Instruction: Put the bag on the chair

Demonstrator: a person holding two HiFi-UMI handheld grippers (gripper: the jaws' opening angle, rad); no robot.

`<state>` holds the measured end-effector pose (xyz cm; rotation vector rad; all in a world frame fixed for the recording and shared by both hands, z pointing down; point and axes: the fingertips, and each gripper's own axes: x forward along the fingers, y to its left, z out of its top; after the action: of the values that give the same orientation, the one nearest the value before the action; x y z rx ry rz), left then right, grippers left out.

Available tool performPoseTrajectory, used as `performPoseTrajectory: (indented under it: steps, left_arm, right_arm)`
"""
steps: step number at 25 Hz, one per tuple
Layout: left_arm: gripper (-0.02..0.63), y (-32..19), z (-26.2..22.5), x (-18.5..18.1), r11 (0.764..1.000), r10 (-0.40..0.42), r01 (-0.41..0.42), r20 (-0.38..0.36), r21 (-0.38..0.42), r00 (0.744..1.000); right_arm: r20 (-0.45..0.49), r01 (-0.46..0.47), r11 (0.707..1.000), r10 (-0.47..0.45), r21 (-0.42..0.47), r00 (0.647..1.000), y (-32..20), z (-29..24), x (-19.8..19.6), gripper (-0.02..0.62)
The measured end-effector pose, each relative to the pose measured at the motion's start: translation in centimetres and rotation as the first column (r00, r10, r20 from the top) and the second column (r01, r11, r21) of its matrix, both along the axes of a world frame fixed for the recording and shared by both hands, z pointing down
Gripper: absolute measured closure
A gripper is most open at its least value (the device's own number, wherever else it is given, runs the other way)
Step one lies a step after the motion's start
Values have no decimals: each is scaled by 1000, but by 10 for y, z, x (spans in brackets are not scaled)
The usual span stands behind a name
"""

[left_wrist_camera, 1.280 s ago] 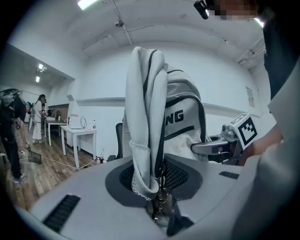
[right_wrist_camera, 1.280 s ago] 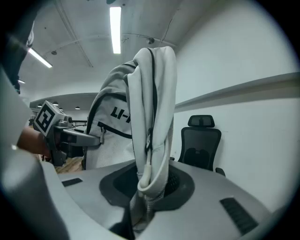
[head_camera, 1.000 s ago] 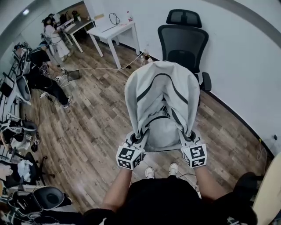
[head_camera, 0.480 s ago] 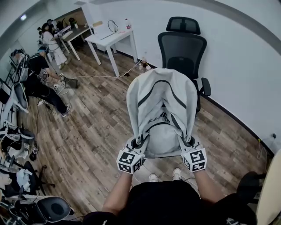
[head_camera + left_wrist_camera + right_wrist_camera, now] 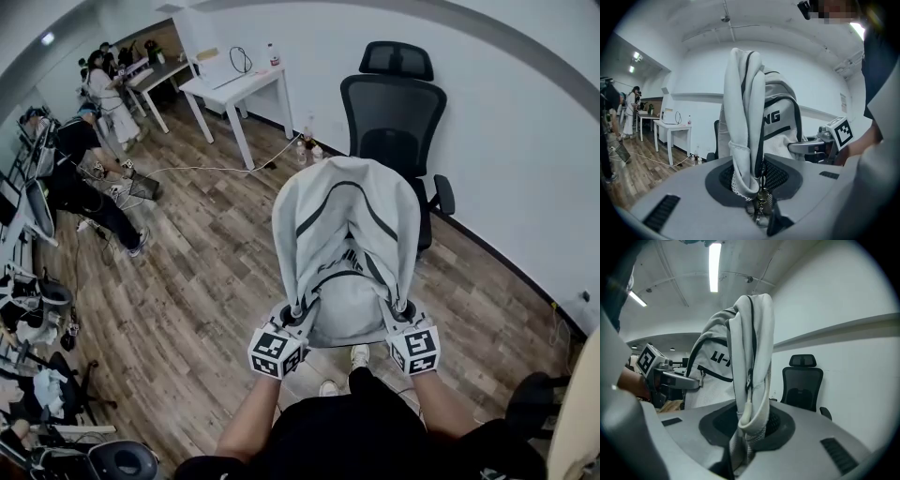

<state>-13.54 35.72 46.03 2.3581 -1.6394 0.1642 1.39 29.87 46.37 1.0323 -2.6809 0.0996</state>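
A light grey backpack [image 5: 345,239] with dark trim hangs in the air in front of me, held up by both grippers. My left gripper [image 5: 289,314] is shut on its left shoulder strap [image 5: 746,140]. The right strap [image 5: 750,385] is pinched in my shut right gripper [image 5: 403,309]. A black mesh office chair [image 5: 394,112] stands against the white wall just beyond the bag, its seat hidden behind the bag in the head view. In the right gripper view the chair [image 5: 802,385] shows to the right of the strap.
A white table [image 5: 234,89] stands at the back left, with cables [image 5: 202,171] trailing over the wooden floor. People sit and stand along the left side [image 5: 80,159]. Another chair and gear lie at the lower left [image 5: 122,459].
I have stepped towards the chair with the bag; both grippers keep the same hold on the straps.
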Motion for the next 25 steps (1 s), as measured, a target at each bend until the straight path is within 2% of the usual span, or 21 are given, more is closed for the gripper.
performPoseTrajectory:
  steps: [16, 25]
  left_arm:
    - [508, -138, 1, 13, 1000, -30, 30, 37, 0, 999]
    - [509, -177, 6, 22, 997, -70, 70, 26, -9, 997]
  right_arm:
    - [33, 51, 999, -51, -4, 998, -144, 4, 9, 508]
    - [41, 79, 996, -78, -29, 996, -185, 10, 16, 508]
